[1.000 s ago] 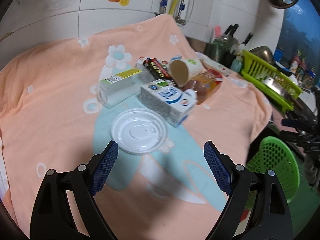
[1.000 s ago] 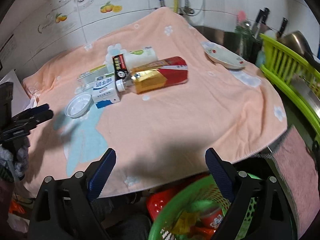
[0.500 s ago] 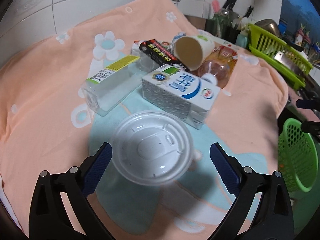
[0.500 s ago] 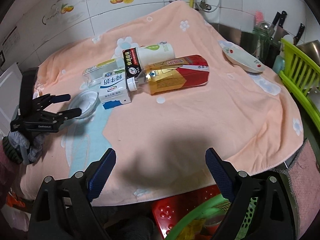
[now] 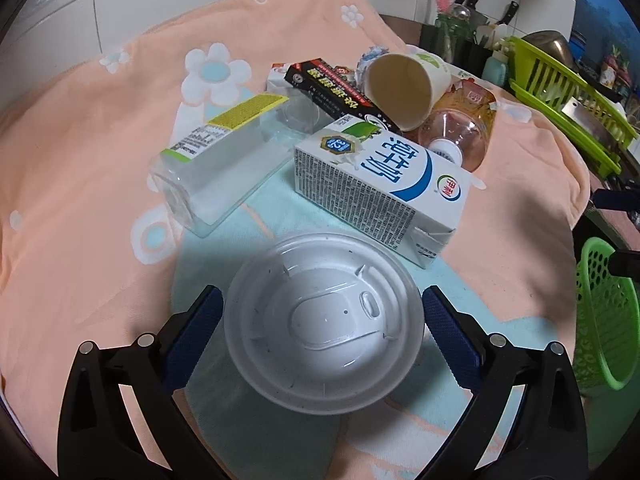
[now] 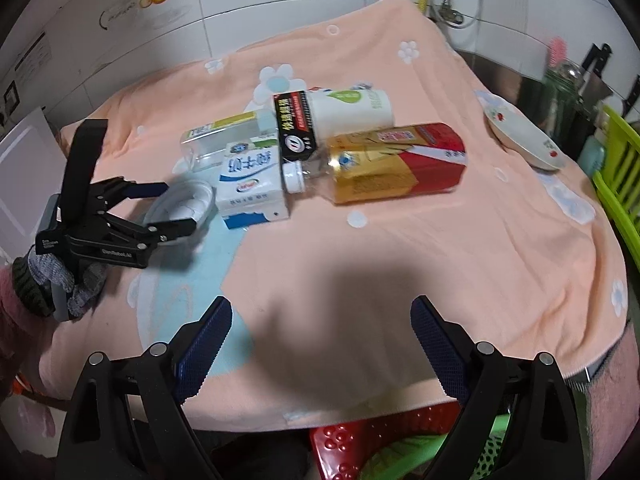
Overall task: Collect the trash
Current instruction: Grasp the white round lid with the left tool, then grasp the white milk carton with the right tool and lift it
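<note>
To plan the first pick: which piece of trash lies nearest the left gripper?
The white plastic lid, lying between the open fingers of the left gripper. The milk carton and the rest lie farther back.

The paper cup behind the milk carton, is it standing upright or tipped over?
Tipped over. The paper cup lies on its side, its open mouth facing the left wrist camera, its inside showing.

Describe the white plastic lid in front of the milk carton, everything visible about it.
The white plastic lid is a round, thin, translucent-white cup lid with a raised rim, molded ridges and a small sip slot. It lies flat on the light-blue patch of the towel, just in front of the milk carton. The left tongs are open, one finger on each side of it; contact with its rim cannot be confirmed. A few dark specks mark its surface.
</note>
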A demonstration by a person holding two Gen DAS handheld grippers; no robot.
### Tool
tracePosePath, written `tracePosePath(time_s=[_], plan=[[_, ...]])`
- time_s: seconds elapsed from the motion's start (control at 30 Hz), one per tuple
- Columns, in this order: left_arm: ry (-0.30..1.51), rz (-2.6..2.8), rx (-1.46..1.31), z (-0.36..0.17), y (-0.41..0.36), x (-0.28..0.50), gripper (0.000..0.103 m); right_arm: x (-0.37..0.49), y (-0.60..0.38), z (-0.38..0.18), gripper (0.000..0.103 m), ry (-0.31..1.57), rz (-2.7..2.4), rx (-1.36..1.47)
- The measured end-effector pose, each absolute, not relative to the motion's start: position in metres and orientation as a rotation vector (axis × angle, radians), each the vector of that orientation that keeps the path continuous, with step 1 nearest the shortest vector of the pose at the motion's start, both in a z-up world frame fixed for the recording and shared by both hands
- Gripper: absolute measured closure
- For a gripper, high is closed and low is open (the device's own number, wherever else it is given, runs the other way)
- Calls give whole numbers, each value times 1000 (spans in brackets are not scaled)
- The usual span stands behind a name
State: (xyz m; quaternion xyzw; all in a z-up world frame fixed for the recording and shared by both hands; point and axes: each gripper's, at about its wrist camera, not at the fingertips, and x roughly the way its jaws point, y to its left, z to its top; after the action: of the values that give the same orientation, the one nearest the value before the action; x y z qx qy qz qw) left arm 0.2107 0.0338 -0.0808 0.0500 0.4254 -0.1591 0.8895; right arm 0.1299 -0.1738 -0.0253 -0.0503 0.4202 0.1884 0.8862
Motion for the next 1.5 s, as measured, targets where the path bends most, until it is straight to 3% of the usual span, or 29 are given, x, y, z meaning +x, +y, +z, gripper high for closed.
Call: tracePosePath(time_s=[0.67, 1.5], plan=[[858, -272, 98, -69, 50, 190, 11, 192, -102, -3, 15, 865, 553, -167], [794, -214, 36, -47, 98, 151, 12, 290, -25, -51, 23, 1009, 508, -349]])
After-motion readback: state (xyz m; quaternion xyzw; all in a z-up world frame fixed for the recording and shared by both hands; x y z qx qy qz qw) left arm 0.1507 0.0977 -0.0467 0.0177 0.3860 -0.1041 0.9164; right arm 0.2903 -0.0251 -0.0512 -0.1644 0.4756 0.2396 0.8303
